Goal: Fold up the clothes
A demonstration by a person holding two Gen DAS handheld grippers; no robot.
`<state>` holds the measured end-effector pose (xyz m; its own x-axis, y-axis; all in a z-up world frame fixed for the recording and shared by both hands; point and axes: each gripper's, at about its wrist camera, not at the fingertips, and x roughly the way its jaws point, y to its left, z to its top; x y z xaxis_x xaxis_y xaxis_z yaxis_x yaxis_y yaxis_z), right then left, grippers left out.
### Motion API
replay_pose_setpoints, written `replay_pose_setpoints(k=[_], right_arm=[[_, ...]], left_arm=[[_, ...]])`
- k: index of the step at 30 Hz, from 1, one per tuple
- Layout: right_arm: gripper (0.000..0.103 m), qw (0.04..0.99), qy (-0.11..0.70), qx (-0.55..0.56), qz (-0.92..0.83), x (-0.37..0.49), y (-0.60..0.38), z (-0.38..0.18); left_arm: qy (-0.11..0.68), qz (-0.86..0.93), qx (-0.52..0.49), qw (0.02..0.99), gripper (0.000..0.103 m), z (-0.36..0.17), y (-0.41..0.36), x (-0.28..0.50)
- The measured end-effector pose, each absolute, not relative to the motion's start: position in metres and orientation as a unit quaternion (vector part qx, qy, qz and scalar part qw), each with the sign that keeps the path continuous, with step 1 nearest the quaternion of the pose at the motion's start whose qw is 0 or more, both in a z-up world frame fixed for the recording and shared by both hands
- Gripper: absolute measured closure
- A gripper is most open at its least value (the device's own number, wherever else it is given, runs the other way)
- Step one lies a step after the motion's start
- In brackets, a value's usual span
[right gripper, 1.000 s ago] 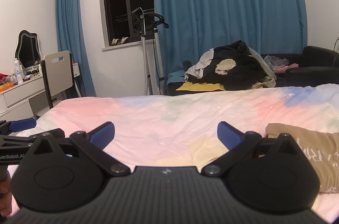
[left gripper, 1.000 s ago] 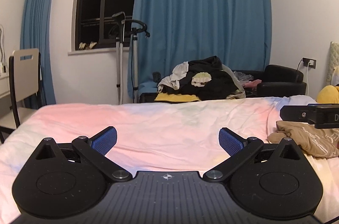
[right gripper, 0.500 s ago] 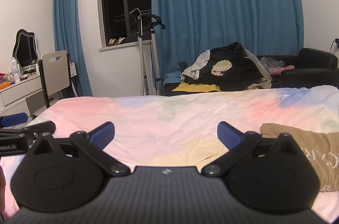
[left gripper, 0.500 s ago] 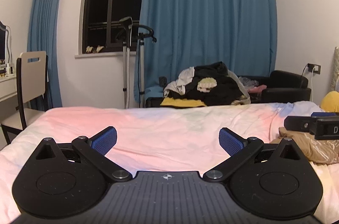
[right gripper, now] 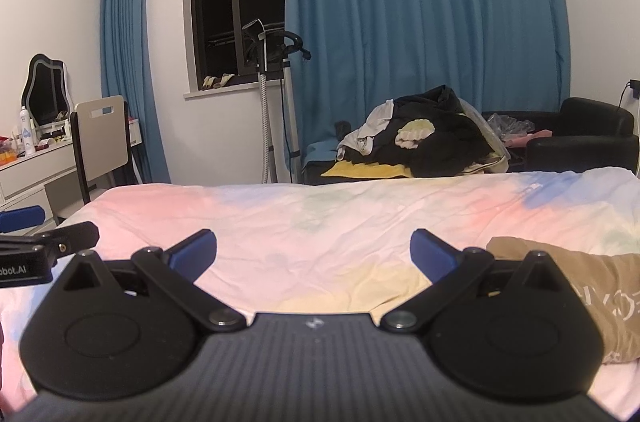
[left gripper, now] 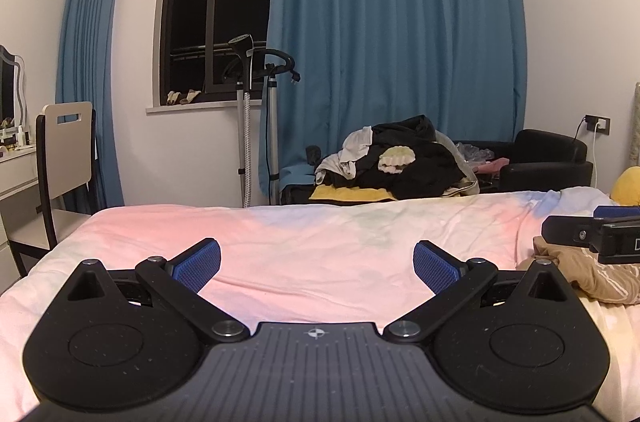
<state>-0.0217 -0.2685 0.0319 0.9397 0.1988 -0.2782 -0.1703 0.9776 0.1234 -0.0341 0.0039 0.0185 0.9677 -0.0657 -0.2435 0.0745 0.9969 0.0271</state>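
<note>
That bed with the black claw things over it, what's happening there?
A person holds two black grippers with blue pads over the pastel pink bedsheet. The left gripper and right gripper are both open and hold nothing. A crumpled tan garment with white lettering lies on the bed to the right, not folded yet.

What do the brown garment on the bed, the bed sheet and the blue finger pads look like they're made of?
The brown garment: soft matte knit, probably cotton jersey, since it slumps in loose folds and carries pale printed lettering. The bed sheet: thin woven fabric, likely cotton, matte with fine creases and a pastel dyed pattern. The blue pads: likely rubber or a soft plastic, with a fine gridded grip texture.
</note>
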Motion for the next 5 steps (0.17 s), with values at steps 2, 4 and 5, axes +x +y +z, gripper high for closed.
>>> replay_pose_setpoints(k=[2, 4, 5], right_arm=[[0.000, 0.984, 0.146, 0.047, 0.094, -0.0221, -0.2676, 0.0318], [0.000, 0.984, 0.146, 0.046, 0.094, -0.0221, -0.2677, 0.0316], [0.000, 0.984, 0.147, 0.046, 0.094, -0.0221, -0.2678, 0.0314]], left_arm=[[0.124, -0.035, 0.018, 0.992, 0.000, 0.0183, 0.0044, -0.0339], [0.126, -0.037, 0.016, 0.991, 0.000, 0.0185, 0.0051, -0.0337], [0.127, -0.037, 0.015, 0.991, 0.000, 0.0185, 0.0052, -0.0335]])
